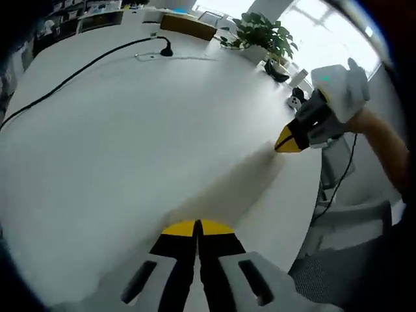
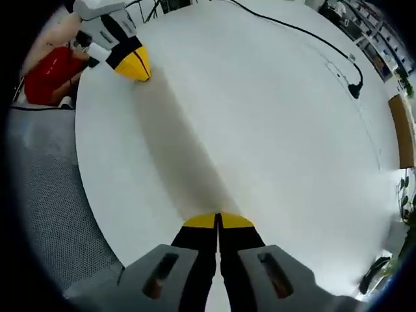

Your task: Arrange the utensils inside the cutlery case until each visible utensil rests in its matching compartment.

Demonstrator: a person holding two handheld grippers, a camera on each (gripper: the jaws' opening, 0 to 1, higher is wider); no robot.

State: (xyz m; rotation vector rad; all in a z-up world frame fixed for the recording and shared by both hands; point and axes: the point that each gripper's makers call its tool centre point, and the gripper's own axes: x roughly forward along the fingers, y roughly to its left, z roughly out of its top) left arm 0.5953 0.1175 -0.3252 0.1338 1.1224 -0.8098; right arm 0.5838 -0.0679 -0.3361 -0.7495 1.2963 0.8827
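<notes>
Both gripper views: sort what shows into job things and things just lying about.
For the job:
- left gripper, jaws closed, nothing held
- right gripper, jaws closed, nothing held
- white table; I can see no cutlery case or utensils on it

Lying about:
- black cable
- potted plant
- wooden board
- grey chair

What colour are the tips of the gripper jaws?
Yellow, on black jaws; clearest on the right gripper in the right gripper view. The left gripper matches.
</notes>
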